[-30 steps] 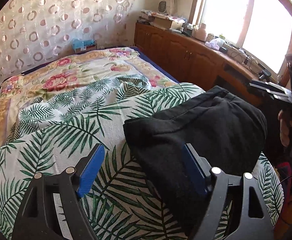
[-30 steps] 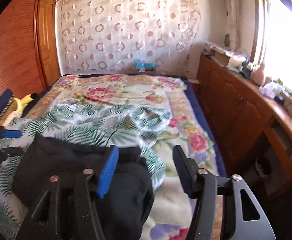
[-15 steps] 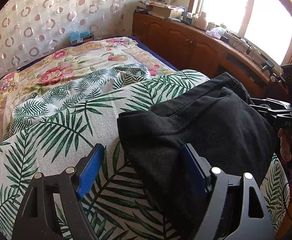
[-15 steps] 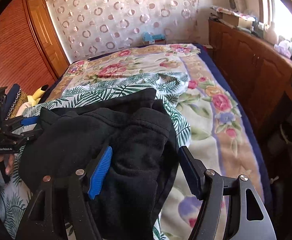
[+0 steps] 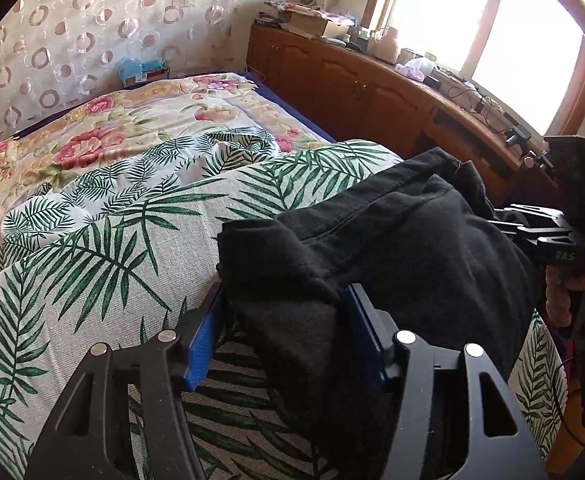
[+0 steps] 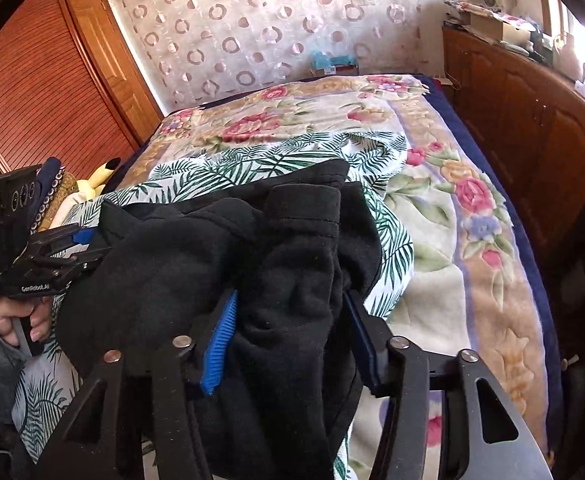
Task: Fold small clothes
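Garment: I see the black garment (image 5: 392, 240) bunched on the palm-leaf sheet (image 5: 104, 240), at the near right corner of the bed.
Left gripper: my left gripper (image 5: 282, 332) has just been closing; its blue pads now sit against a thick fold of the black cloth on both sides, so it is holding the garment.
Right gripper: my right gripper (image 6: 290, 332) has also just been closing and clamps the other bunched end between its pads.
Left view only: the window (image 5: 492, 40), the cluttered wooden counter (image 5: 372, 76), and the other gripper's handle in a hand (image 5: 572, 296).
Right view only: the slatted wardrobe door (image 6: 32, 92), a yellow soft toy (image 6: 96, 180), a hand (image 6: 16, 320) in a grey sleeve.
Around: floral blanket (image 6: 472, 240), ring-patterned curtain (image 6: 252, 20).
In the way: the heaped cloth hides the sheet beneath both grippers.
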Demonstrator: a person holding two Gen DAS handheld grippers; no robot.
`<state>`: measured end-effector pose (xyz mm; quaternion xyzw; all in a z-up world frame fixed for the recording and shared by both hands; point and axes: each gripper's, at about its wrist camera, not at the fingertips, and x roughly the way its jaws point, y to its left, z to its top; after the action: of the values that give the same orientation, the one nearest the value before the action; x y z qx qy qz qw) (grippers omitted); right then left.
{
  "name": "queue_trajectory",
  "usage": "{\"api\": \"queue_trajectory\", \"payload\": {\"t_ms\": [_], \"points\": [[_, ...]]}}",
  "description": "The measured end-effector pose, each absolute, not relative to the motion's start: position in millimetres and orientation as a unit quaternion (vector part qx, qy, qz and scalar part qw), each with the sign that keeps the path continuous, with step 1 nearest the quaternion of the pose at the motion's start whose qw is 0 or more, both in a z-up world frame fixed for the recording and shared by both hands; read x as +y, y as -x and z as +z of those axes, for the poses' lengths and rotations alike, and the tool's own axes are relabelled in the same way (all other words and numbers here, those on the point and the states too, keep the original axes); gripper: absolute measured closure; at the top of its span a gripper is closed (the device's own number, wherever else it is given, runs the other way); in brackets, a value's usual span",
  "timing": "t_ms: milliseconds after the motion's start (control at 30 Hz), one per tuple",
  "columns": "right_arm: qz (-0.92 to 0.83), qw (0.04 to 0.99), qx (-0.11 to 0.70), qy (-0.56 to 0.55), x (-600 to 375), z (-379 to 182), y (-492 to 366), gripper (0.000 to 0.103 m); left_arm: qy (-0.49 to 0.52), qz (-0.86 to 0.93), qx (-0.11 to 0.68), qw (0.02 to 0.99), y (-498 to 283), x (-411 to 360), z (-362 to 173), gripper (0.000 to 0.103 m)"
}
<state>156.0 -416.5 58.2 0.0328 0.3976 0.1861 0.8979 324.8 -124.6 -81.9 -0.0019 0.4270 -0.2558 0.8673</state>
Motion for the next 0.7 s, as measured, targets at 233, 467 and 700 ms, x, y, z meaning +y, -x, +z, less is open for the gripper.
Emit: {"api": "queue_trajectory", "payload": {"t_ms": [233, 467, 700], "points": [[0.201, 0.908, 0.368, 0.010, -410.3, 62.3, -149.1, 0.084, 0.030, -0.278, 0.432, 0.857, -329.3, -122.7, -81.3, 0.077], [0.185, 0.931, 0.314, 0.011, -412.6, 76.6, -129.1, 0.086, 0.031, -0.290, 0.400, 0.869, -312.5, -120.7, -57.5, 0.089], [0.189, 0.943, 0.271, 0.037, -393.7, 96.8, -106.9, 0.086, 0.034, -0.288, 0.327, 0.899, -271.9, -96.7, -4.1, 0.089]]}}
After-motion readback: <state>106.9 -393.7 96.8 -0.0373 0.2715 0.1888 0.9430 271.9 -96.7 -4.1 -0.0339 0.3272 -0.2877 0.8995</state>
